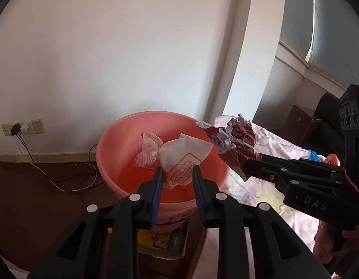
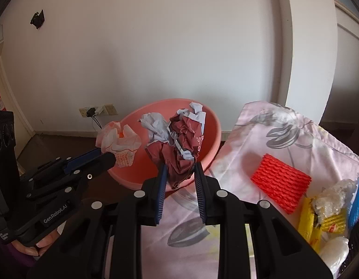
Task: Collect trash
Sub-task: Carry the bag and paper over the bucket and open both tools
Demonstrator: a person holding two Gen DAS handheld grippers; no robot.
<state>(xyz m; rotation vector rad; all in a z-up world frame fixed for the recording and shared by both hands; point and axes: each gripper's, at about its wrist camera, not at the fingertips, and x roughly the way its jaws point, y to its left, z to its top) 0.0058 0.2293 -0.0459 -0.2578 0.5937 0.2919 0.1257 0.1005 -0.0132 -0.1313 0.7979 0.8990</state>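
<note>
A pink plastic basin (image 1: 123,137) (image 2: 212,125) stands on a box beside the table. My left gripper (image 1: 176,172) is shut on a crumpled white plastic wrapper (image 1: 179,155) with orange print and holds it over the basin; it also shows in the right wrist view (image 2: 120,143). My right gripper (image 2: 179,167) is shut on a crumpled dark red and white paper (image 2: 181,139) and holds it in front of the basin's near rim; this paper also shows in the left wrist view (image 1: 235,139).
A floral cloth (image 2: 272,134) covers the table. On it lie a red foam net (image 2: 280,183), yellow packets (image 2: 307,223), white wads (image 2: 334,195) and a blue item (image 2: 358,200). Cables (image 1: 63,181) and a wall socket (image 1: 21,127) lie left of the basin.
</note>
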